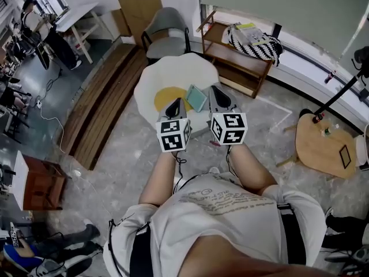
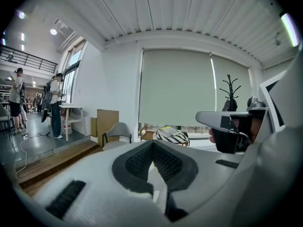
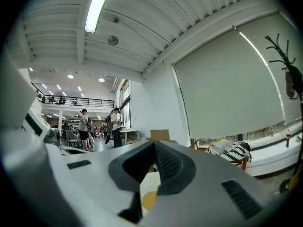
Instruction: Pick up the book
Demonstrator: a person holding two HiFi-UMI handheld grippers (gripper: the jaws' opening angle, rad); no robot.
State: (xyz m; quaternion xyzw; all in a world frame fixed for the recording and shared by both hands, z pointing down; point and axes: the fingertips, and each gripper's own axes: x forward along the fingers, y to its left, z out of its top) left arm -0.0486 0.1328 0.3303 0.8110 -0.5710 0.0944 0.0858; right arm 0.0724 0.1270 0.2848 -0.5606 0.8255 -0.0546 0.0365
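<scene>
Only the head view shows the book (image 1: pixel 196 97): a teal cover lying on the white egg-shaped table (image 1: pixel 173 74) at centre frame, beside its yellow patch (image 1: pixel 164 98) and between the two gripper noses. The left gripper (image 1: pixel 177 104) and right gripper (image 1: pixel 218 91) hang side by side above the table's near edge, both clenched with nothing between the jaws, which each gripper's own view confirms. The left gripper view alone catches a hand (image 2: pixel 232 136) on the other gripper at the right of the frame and a coat stand (image 2: pixel 230 86) by the blind. The right gripper view shows a striped bag (image 3: pixel 234 150) at lower right and people standing at centre left
</scene>
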